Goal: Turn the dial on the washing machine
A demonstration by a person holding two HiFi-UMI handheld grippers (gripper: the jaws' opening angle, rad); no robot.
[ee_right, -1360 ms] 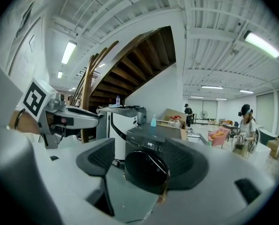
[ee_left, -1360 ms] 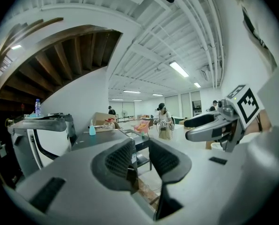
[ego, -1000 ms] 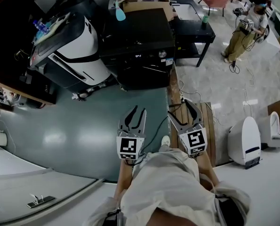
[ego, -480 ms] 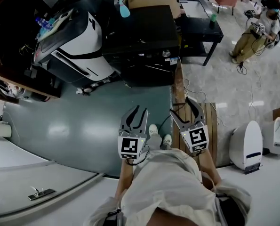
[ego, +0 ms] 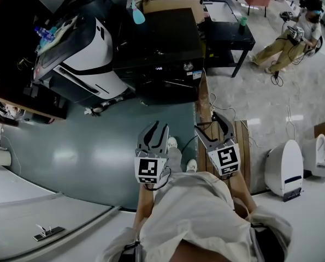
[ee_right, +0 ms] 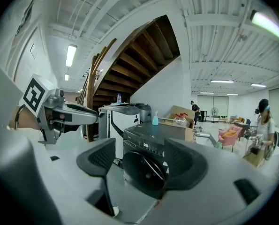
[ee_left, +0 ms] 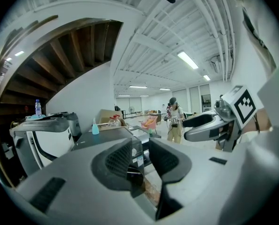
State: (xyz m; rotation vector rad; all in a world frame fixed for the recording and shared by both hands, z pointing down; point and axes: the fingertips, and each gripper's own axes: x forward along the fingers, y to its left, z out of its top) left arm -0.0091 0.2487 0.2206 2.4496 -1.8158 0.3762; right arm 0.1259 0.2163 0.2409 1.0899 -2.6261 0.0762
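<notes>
Head view: washing machine, black, sat in the upper centre of the frame, front panel facing down-frame. Its dial showed as a small pale round knob at the right end of the panel. Blue bottle stood on the machine's top near the upper left corner; cardboard box just behind it. White-and-black appliance stood just left of the machine.

Left gripper and right gripper were side by side in the lower middle of the frame, both well apart from the washing machine, over grey-green floor and a wooden pallet.

Left gripper view: jaws spread, nothing held; only the distant machine's edge showed through the gap. Right gripper view: jaws spread, empty; the machine's round door sat framed between them in the centre, far off, not touched.

Upper right of head view: a seated person beside a black table.
</notes>
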